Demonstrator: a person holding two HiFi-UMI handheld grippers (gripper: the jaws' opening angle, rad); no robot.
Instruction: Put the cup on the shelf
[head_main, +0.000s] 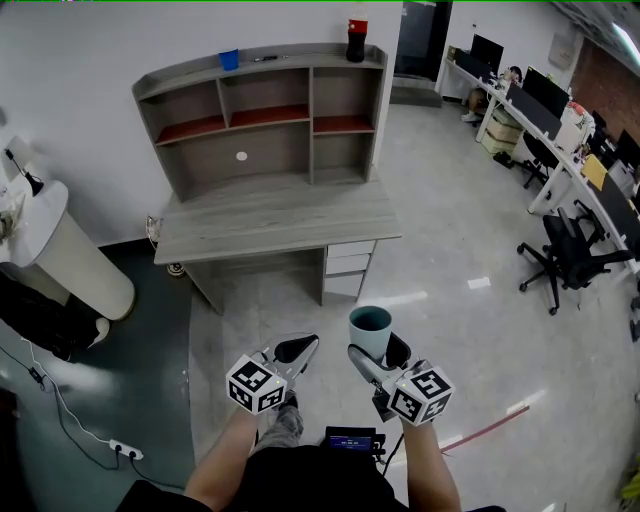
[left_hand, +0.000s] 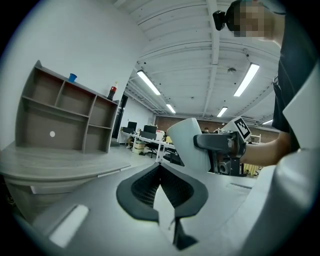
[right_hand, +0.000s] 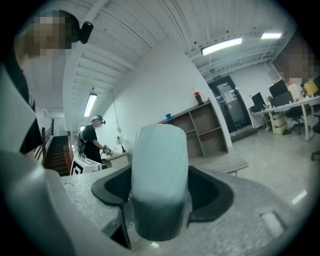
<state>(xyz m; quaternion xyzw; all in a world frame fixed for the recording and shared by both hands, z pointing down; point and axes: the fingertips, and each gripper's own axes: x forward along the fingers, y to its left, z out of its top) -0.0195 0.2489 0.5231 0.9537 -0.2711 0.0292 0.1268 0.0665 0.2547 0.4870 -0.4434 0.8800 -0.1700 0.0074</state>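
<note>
A cup (head_main: 370, 325) is held upright between the jaws of the right tool (head_main: 378, 350); the left tool (head_main: 297, 350) is closed on nothing, well apart from the desk (head_main: 270, 215).

The cup (head_main: 370, 322), pale outside and teal inside, is standing upright, mouth up, clamped between the right tongs (head_main: 378, 352), on the near side of the table (head_main: 275, 215). The grey shelf (head_main: 262, 118) is sitting along the table's far edge, its open compartments facing near.
</note>
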